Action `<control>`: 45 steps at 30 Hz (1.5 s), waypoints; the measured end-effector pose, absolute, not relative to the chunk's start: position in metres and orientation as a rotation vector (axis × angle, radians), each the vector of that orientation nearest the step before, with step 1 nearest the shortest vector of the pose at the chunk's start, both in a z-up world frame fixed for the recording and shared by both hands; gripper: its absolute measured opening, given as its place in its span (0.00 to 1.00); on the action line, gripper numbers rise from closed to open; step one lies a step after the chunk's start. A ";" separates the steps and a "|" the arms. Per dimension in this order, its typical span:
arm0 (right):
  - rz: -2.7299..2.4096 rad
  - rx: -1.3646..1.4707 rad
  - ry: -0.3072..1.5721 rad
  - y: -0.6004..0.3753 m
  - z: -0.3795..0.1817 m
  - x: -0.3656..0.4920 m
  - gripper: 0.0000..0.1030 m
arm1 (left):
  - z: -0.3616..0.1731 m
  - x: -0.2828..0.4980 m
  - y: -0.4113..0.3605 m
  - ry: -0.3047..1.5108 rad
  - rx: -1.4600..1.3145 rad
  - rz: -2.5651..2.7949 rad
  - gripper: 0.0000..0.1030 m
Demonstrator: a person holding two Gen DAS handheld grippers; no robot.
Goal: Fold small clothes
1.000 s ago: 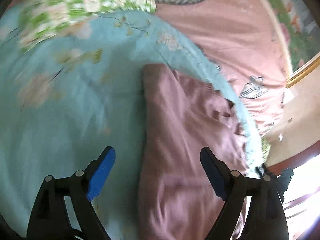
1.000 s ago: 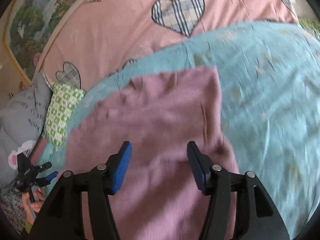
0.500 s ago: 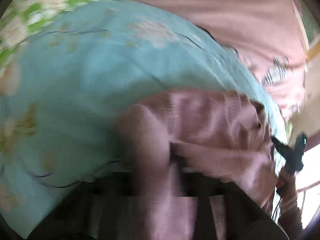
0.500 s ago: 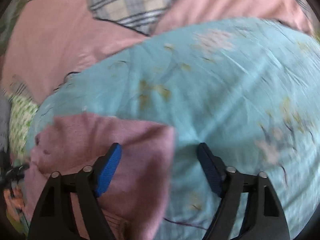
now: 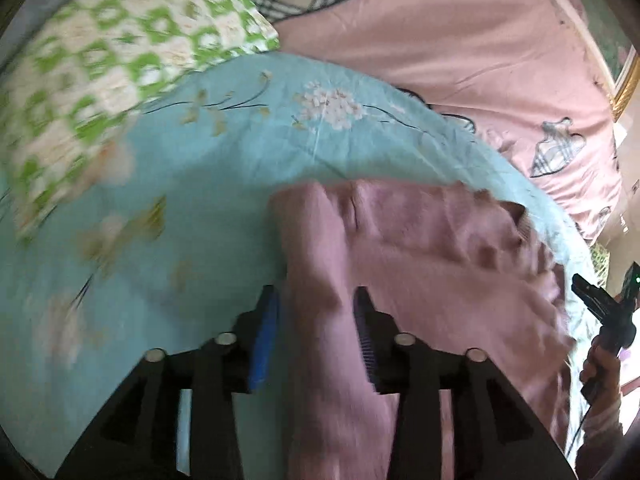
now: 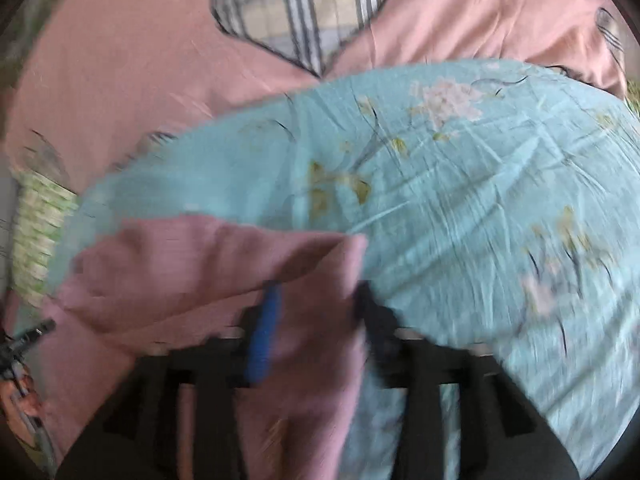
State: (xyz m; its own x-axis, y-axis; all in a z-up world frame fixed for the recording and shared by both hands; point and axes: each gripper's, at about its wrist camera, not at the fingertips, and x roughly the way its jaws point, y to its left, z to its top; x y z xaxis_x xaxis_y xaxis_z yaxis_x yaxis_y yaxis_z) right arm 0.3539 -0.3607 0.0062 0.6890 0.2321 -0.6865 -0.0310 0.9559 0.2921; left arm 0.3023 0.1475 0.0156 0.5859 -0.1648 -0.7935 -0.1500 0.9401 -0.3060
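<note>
Both my left gripper (image 5: 316,320) and right gripper (image 6: 316,320) are opening around the pink garment (image 5: 420,280) on the blue quilt (image 5: 200,184)

You are working in a bedroom at home, on a bed. A pale blue cotton quilt printed with white and yellow flowers (image 5: 224,184) covers the bed where you work. Beyond the quilt lies a pink bedsheet with plaid heart patches (image 6: 132,64). At the quilt's far left edge rests a green-and-cream checked pillow (image 5: 116,52). Past the pink sheet, a gold-edged picture frame (image 5: 624,84) shows.
</note>
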 end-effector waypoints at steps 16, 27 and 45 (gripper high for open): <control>0.311 0.326 0.747 -0.335 0.036 0.133 0.58 | 0.018 0.045 0.042 1.142 -0.332 -0.208 0.57; 0.320 0.325 0.782 -0.325 0.025 0.057 0.58 | -0.010 0.017 -0.019 1.247 -0.235 -0.236 0.63; 0.302 0.330 0.773 -0.348 0.011 0.001 0.58 | -0.004 -0.063 0.090 1.079 -0.294 -0.144 0.07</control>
